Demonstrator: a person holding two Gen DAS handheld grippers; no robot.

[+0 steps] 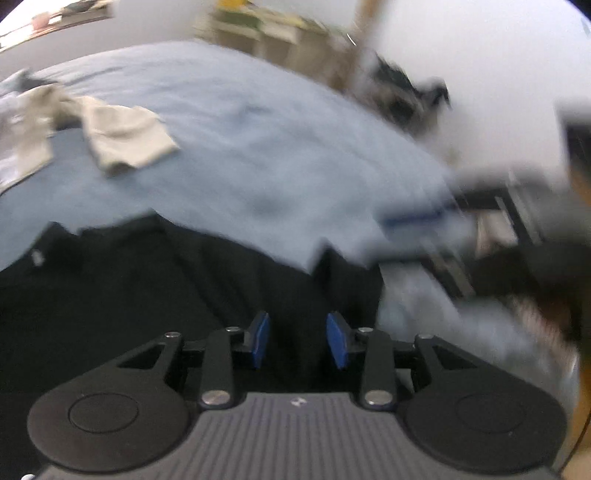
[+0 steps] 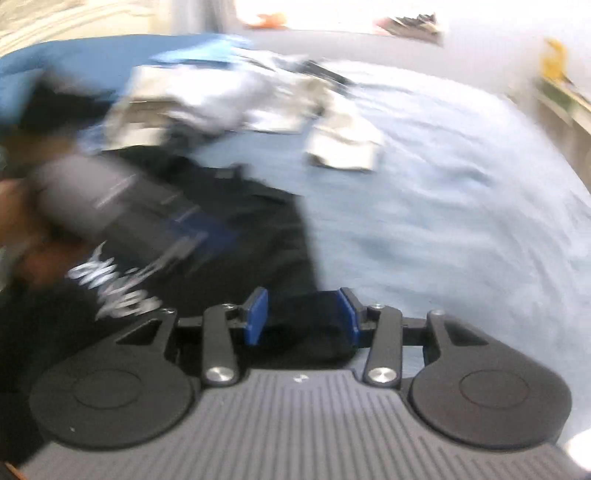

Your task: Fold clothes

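Bedroom in a home. Bed (image 1: 258, 147) with a light blue sheet fills most of the view, loose clothes (image 2: 229, 96) heaped at its far end, a beige garment (image 1: 125, 136) lying on it. Beyond the bed, a pale shelf unit (image 1: 266, 33) with clutter against a white wall.

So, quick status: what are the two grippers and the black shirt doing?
Left gripper open over black shirt. Right gripper parted, black cloth between its pads, grip unclear. Shirt spread on blue bed. Beige garment further off, not in the way.
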